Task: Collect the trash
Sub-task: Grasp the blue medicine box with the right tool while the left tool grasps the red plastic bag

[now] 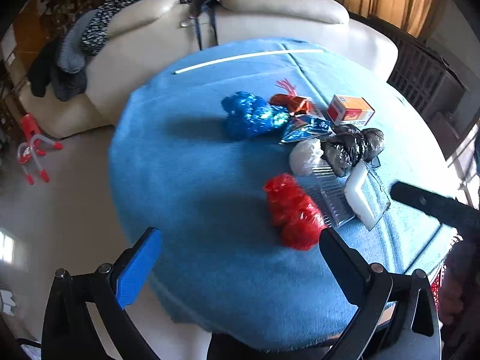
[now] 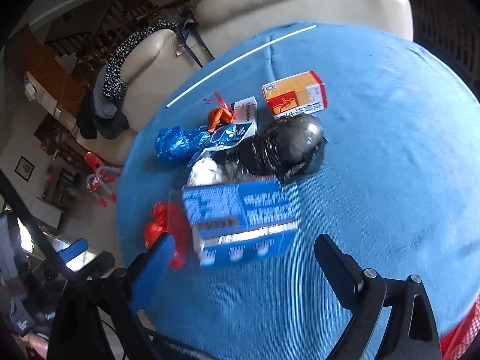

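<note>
A pile of trash lies on a blue-covered table point(image 1: 195, 180). It holds a crumpled red bag point(image 1: 292, 211), a shiny blue bag point(image 1: 252, 115), an orange wrapper point(image 1: 292, 102), a black bag point(image 1: 352, 147), a white wad point(image 1: 306, 157) and an orange-and-white box point(image 1: 349, 109). My left gripper point(image 1: 237, 258) is open and empty, just short of the red bag. My right gripper point(image 2: 244, 265) is open, with a blurred blue carton point(image 2: 240, 222) lying between and just beyond its fingers. The red bag point(image 2: 162, 225) sits by its left finger.
A cream sofa point(image 1: 255, 21) with clothes draped on it stands behind the table. A white straw-like stick point(image 1: 249, 57) lies near the table's far edge. A red-and-white toy point(image 1: 33, 150) is on the floor at left. A red mesh basket edge point(image 2: 462, 333) shows at bottom right.
</note>
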Demonstrator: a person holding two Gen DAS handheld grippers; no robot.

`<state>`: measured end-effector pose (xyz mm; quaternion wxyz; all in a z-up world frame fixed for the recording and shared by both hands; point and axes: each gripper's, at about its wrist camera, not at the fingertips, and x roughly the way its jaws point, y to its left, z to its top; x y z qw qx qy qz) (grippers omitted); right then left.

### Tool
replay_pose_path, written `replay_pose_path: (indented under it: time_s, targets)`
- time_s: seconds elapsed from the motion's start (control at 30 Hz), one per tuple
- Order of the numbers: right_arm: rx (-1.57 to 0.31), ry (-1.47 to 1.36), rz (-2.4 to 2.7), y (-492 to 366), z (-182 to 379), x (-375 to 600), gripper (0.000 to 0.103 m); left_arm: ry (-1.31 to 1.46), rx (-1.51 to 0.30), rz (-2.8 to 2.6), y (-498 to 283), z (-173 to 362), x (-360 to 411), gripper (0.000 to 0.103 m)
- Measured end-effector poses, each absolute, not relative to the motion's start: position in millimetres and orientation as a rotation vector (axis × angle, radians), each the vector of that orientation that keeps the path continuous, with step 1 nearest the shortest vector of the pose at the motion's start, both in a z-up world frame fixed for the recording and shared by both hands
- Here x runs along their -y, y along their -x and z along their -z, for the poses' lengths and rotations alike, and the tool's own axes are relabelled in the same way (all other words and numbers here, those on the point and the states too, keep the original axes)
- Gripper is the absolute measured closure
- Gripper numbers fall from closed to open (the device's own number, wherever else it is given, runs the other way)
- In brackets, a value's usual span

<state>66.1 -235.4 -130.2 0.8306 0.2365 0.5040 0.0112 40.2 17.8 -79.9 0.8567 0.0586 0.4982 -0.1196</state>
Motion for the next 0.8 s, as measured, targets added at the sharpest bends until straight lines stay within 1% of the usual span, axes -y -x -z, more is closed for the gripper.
replay_pose_path:
  time_s: [0.17,0.27,0.37,0.43,0.57,0.6,0.8]
  targets:
    - [-1.125,-0.566,-0.025,-98,153,245,0.007,-0.101,-1.099,0.316,-60,88,-14,0.0]
    - [-1.141,-0.584,-0.029,-108,161,247,0.007,-0.078,-1.134,0.368,-74,95,-12,0.005]
    - [-1.155,-0.604,-0.042,-111,164,248,0.007,-0.035,-1.19,0.438,-87,106,-7,0.017]
    - [-1.155,-0.633,-0.063,-111,165,249,0.007,0.003,-1.236,0.491,-93,114,-4,0.029]
    - [-1.141,-0.685,-0.096,-108,172,252,0.006,0.047,-1.309,0.573,-102,130,3,0.04]
    - [-1.138,-0.702,-0.101,-107,173,253,0.006,0.048,-1.324,0.592,-104,134,6,0.044]
    - [-1.119,-0.759,-0.111,-95,179,259,0.006,-0.004,-1.352,0.667,-114,143,21,0.053]
